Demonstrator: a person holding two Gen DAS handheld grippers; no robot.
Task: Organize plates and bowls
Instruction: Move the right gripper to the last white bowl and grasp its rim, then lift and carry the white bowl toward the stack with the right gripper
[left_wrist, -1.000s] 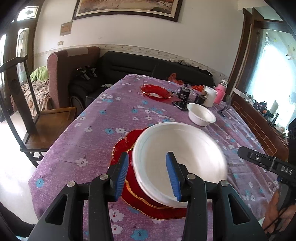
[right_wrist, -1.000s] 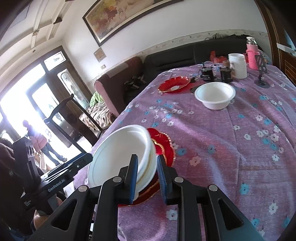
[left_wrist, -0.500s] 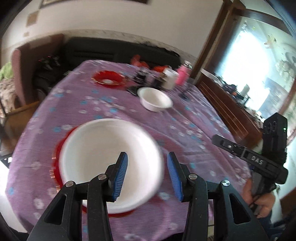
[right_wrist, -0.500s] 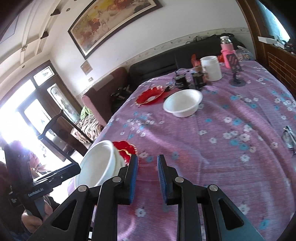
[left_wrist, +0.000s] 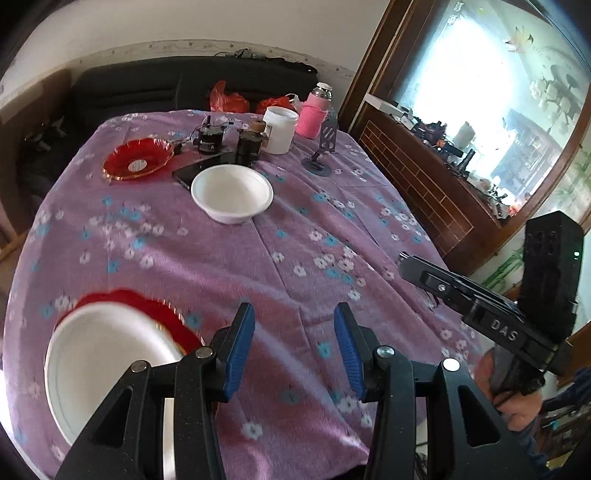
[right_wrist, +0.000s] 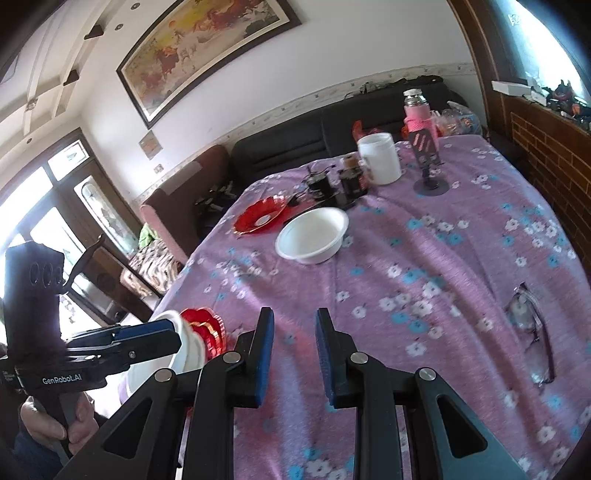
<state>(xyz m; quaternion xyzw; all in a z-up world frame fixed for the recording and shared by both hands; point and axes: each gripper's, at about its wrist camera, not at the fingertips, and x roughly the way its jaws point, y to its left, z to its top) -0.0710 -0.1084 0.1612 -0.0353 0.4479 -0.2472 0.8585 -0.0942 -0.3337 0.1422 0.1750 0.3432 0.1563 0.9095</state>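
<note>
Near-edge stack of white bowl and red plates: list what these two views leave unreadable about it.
- Left wrist view: the white bowl is motion-blurred and its near side is covered by the left gripper frame; what lies under it is not countable.
- Red plate: only a blurred crescent shows, so the number stacked is unclear.
- Right wrist view: the left gripper overlaps the bowl, and the right gripper covers its lower part.

A matt woven purple cloth (left_wrist: 295, 258) with printed flowers covers the counter. The white bowl (left_wrist: 232, 192) looks like smooth matt plastic; the red plate (left_wrist: 137, 157) is glossy, gilt-edged. The fingers (left_wrist: 239, 347) carry ribbed blue rubbery pads on speckled black plastic.
</note>
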